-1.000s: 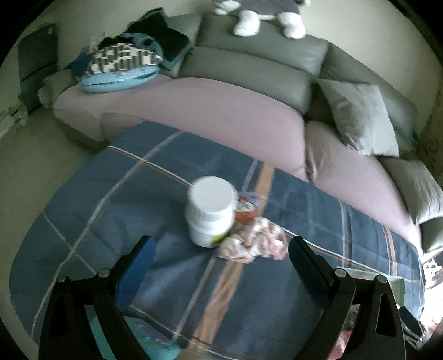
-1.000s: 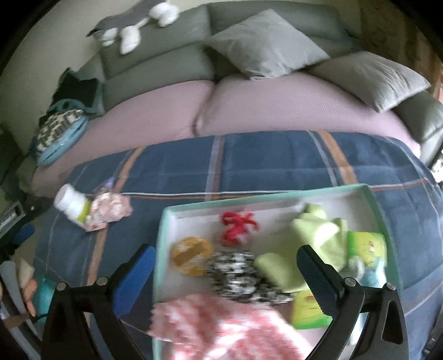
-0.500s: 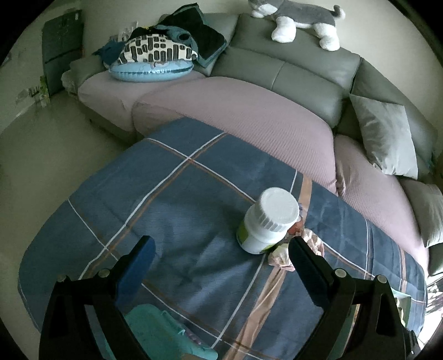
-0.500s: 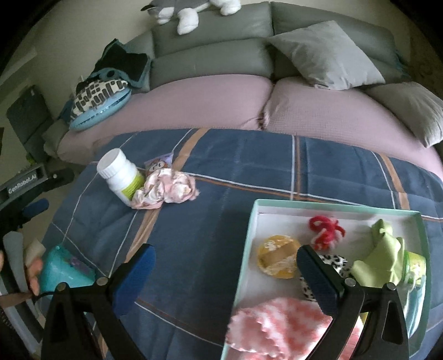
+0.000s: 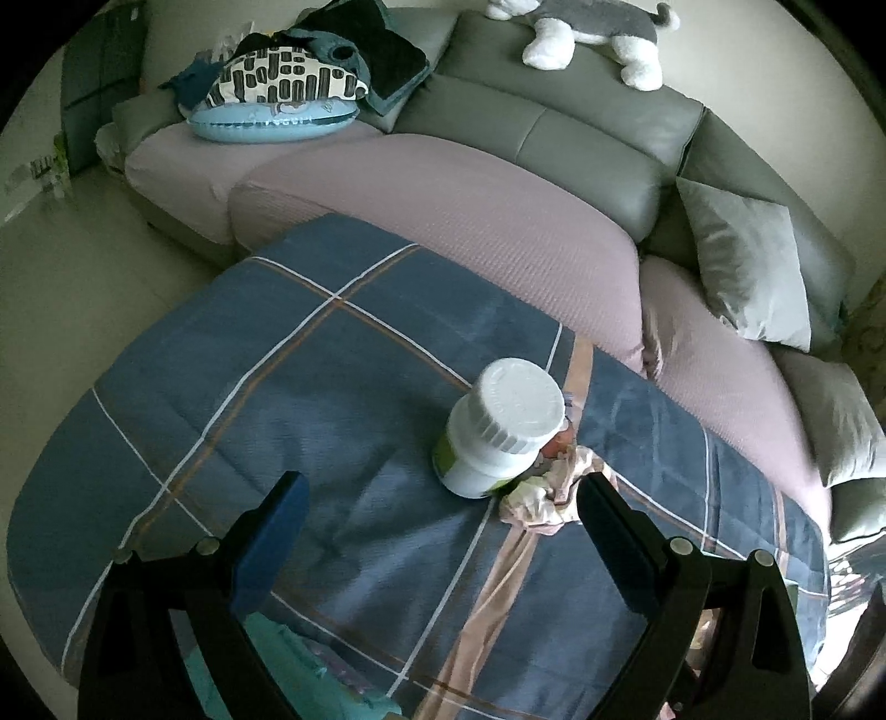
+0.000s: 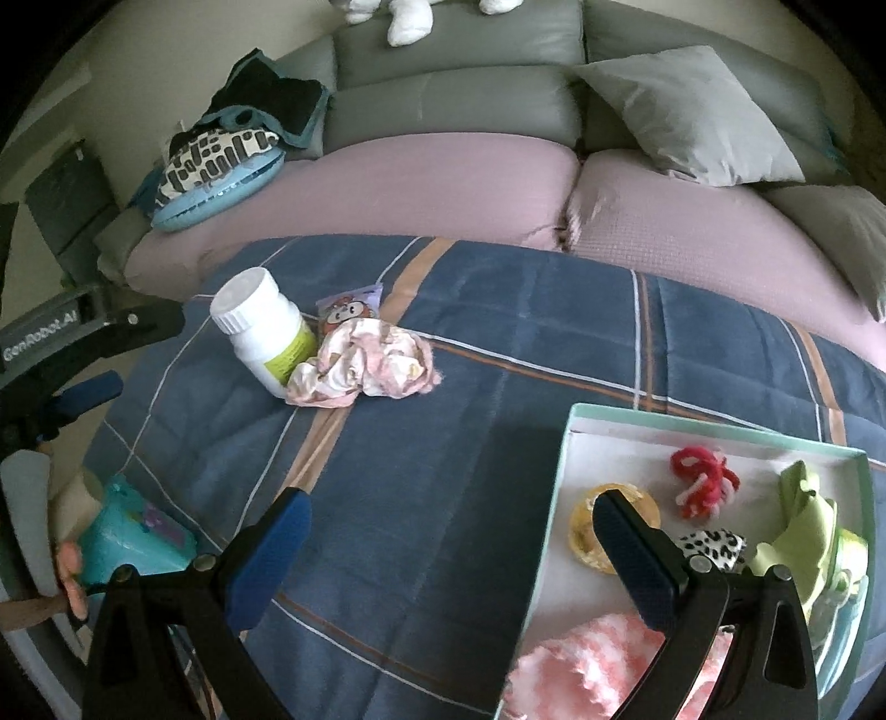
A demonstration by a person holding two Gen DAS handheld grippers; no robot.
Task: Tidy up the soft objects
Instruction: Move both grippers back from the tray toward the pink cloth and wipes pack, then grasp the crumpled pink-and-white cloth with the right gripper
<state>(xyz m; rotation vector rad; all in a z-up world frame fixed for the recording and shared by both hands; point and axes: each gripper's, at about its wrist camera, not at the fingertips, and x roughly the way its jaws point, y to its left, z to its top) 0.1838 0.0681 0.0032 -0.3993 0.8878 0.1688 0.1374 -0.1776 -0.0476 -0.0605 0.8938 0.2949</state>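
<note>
Nearest to me, my left gripper (image 5: 437, 512) hangs over the blue plaid blanket (image 5: 277, 399) with its jaws spread wide and nothing between them; my right gripper (image 6: 451, 526) likewise stands wide apart and empty, its right finger (image 6: 631, 559) above the teal-rimmed tray (image 6: 559, 476). Inside the tray lie a pink-and-white knit piece (image 6: 581, 659), a yellow round item (image 6: 584, 526), a leopard-print piece (image 6: 714, 545), a red yarn bundle (image 6: 700, 479) and a light green cloth (image 6: 803, 531). At the blanket's left edge sits a teal box (image 6: 130, 540). Farther out on the blanket, well apart from the tray, the crumpled pink floral cloth (image 6: 368, 368) lies touching a white bottle (image 6: 263, 327) that leans against it; a small cartoon packet (image 6: 349, 310) lies just behind both. Beyond the blanket runs the sofa with mauve seat covers (image 6: 443, 177), grey cushions (image 6: 686, 111) and, on its backrest, a grey-and-white plush toy (image 5: 592, 27)
</note>
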